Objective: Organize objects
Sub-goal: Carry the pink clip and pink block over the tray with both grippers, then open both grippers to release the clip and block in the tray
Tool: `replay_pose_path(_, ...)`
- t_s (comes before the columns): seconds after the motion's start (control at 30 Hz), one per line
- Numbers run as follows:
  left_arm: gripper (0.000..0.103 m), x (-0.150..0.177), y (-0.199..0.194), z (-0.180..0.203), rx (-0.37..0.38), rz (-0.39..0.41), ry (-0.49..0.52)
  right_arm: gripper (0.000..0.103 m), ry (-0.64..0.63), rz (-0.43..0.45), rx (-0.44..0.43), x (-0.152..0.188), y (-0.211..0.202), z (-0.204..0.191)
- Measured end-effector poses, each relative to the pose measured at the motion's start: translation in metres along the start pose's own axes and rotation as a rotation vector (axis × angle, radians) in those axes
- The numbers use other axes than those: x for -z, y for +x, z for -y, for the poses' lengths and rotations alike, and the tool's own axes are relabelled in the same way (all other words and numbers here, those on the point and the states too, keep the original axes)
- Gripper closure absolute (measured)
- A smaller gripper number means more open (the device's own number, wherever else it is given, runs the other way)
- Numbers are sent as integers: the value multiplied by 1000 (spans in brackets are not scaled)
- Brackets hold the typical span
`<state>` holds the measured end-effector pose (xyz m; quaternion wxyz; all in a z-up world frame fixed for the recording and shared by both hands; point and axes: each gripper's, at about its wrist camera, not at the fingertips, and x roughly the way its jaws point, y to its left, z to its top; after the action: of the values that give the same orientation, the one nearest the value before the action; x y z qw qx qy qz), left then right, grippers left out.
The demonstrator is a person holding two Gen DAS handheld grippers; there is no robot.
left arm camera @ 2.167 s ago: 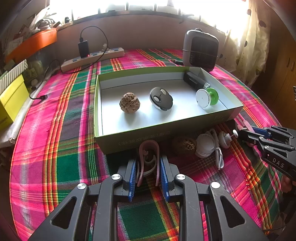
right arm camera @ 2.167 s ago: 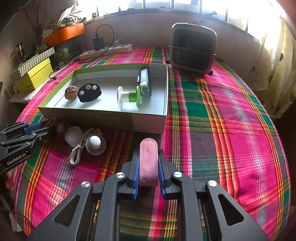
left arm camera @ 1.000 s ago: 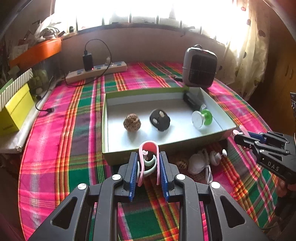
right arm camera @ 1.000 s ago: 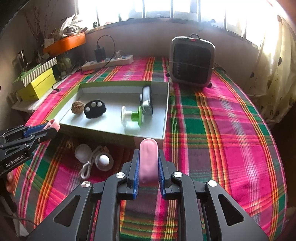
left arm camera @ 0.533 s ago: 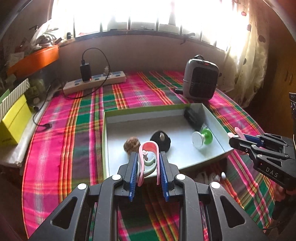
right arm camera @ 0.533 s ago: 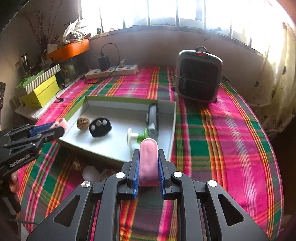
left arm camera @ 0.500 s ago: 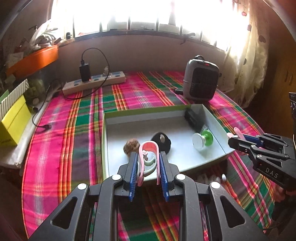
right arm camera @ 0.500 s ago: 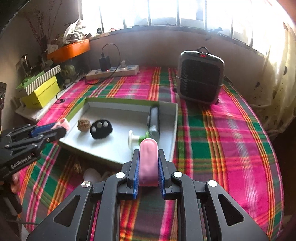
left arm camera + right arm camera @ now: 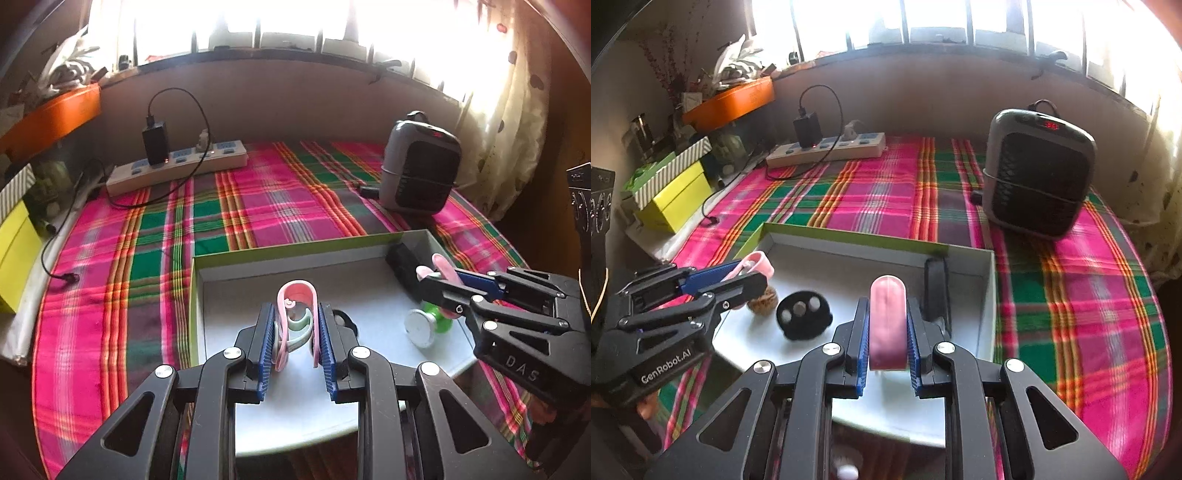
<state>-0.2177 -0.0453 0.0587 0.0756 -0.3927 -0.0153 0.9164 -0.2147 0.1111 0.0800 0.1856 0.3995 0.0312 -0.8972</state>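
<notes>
My left gripper is shut on a pink U-shaped clip with a pale green hook inside, held above the near left part of the green-rimmed white box. My right gripper is shut on a pink oblong piece, held above the box's near right part. Each gripper shows in the other's view: the right, the left. Inside the box lie a walnut, a black key fob, a black bar and a white and green spool.
A grey heater stands behind the box at the right. A white power strip with a black charger lies at the back. Yellow boxes and an orange tray sit at the left. The plaid cloth covers the round table.
Both grippers have risen and moved forward over the box, each still holding its pink piece. The items on the cloth in front of the box have dropped out of view.
</notes>
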Motion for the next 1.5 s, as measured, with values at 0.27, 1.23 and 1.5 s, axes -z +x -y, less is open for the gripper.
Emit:
replay_pose_path(0.27,82,-9,26,-6,3,-31,-14,84,1,-46,1,-11,31,1)
replay_pose_path(1.23,82,-8,60,-4,-1,-105,-4,84,-2,-103,24,-14,65,2)
replay_pose_path(1.5,82,-8,61,-5,-1,-112,-8,84,-5,-107,34,-14,64,1)
